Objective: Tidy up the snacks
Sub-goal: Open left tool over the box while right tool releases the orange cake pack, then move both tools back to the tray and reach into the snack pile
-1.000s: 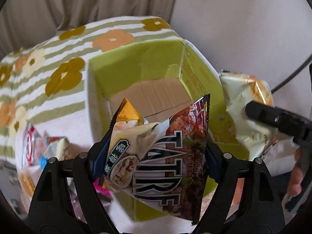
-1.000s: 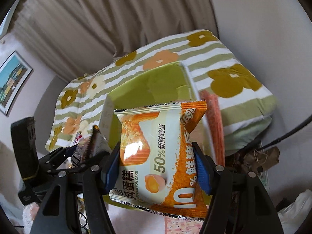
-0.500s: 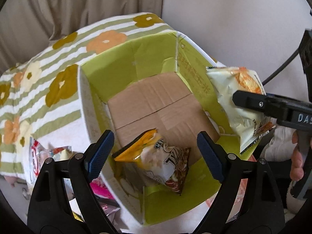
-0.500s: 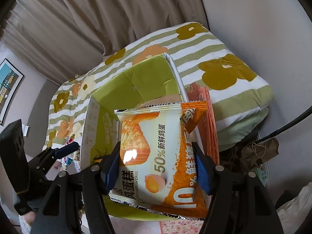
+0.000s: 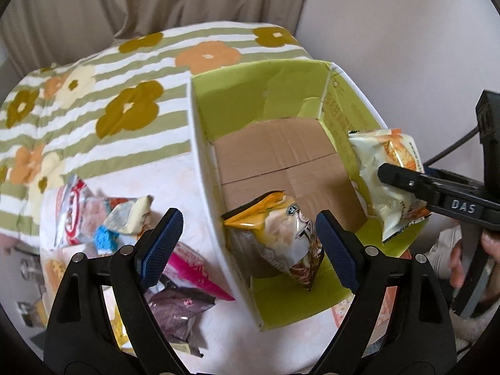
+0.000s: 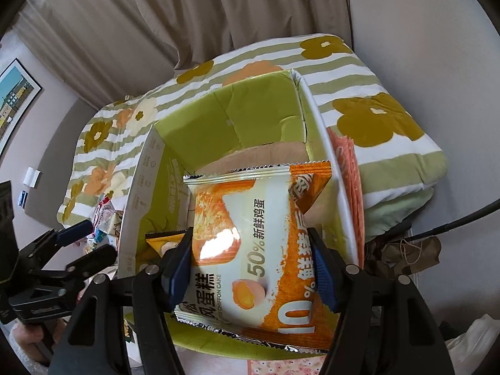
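floral quilt (image 5: pixel 131 115), green box (image 5: pixel 281 93), beige curtain (image 6: pixel 218 15)

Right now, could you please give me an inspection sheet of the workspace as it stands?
Surface: bed with a flowered striped cover.
Job's things: green box, open; one snack bag lying inside; cake packet held over the box.
Clutter: loose snack packets on the bed beside the box.
Grippers: left gripper open, nothing between its pads; right gripper shut on the cake packet.
Cables: black cable beside the bed.
Surroundings: beige curtain, plain wall, framed picture.
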A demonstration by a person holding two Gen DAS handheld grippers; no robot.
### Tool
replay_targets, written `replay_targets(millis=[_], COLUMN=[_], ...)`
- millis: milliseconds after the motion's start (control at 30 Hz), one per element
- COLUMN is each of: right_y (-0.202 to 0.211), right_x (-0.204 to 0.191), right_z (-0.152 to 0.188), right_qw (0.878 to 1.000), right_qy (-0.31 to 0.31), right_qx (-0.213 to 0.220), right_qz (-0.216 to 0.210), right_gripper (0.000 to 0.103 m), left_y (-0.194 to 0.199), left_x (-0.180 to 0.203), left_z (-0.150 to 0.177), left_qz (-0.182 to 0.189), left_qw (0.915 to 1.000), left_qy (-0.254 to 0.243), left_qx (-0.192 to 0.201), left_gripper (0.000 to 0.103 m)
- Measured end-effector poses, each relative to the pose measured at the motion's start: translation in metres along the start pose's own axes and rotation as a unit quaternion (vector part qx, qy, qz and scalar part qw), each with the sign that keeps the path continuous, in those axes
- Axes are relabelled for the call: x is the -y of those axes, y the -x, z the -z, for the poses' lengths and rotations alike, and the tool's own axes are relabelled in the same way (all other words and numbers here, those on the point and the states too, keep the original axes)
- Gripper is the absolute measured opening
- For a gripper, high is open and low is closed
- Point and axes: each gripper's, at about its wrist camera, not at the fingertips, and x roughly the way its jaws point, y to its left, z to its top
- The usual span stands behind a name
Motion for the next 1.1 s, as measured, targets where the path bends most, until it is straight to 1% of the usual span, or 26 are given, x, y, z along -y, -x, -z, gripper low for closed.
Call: replay_targets(millis=[33, 67, 133, 233, 300, 433, 600, 733, 800, 900, 1100], right_y=[-0.001, -0.001, 0.003, 0.013, 0.020, 0.033, 0.057, 0.074, 0.082, 0.092, 0.104], right_x=[0.000, 0.000, -0.002, -0.007, -0.009, -0.016, -0.031, -0.045, -0.052, -0.063, -0.088], right_z=[0.001, 0.002, 0.005, 0.009, 0.013, 0.021, 0.029, 0.036, 0.041, 0.049, 0.070], right_qw=[1.000, 1.000, 1.000, 0.999, 0.999, 0.998, 0.996, 0.993, 0.991, 0.988, 0.982], right_qy=[-0.003, -0.005, 0.000, 0.018, 0.019, 0.030, 0.063, 0.086, 0.099, 0.119, 0.142], right_qx=[0.001, 0.005, 0.022, 0.037, 0.043, 0.045, 0.058, 0.068, 0.077, 0.086, 0.095], right_qz=[-0.003, -0.006, -0.008, -0.003, -0.010, -0.015, -0.015, -0.031, -0.042, -0.053, -0.078], right_gripper=[0.069, 0.080, 0.095, 0.096, 0.096, 0.095, 0.096, 0.096, 0.096, 0.096, 0.096], left_y=[0.002, 0.005, 0.010, 0.017, 0.021, 0.031, 0.057, 0.080, 0.090, 0.104, 0.128], left_x=[-0.002, -0.003, -0.007, -0.009, -0.011, -0.010, -0.006, -0.004, -0.006, -0.009, -0.026], left_z=[0.002, 0.005, 0.010, 0.018, 0.024, 0.035, 0.045, 0.058, 0.068, 0.085, 0.120], left_qz=[-0.001, -0.002, -0.008, -0.010, -0.008, -0.003, -0.005, -0.011, -0.020, -0.054, -0.087], left_qw=[1.0000, 1.0000, 0.9998, 0.9996, 0.9992, 0.9988, 0.9972, 0.9952, 0.9943, 0.9924, 0.9870], left_qy=[0.004, 0.007, 0.013, 0.025, 0.035, 0.043, 0.049, 0.061, 0.068, 0.074, 0.096], left_qx=[0.003, 0.005, 0.009, 0.012, 0.018, 0.025, 0.056, 0.076, 0.080, 0.082, 0.095], left_gripper=[0.086, 0.086, 0.086, 0.086, 0.086, 0.086, 0.086, 0.086, 0.086, 0.086, 0.086])
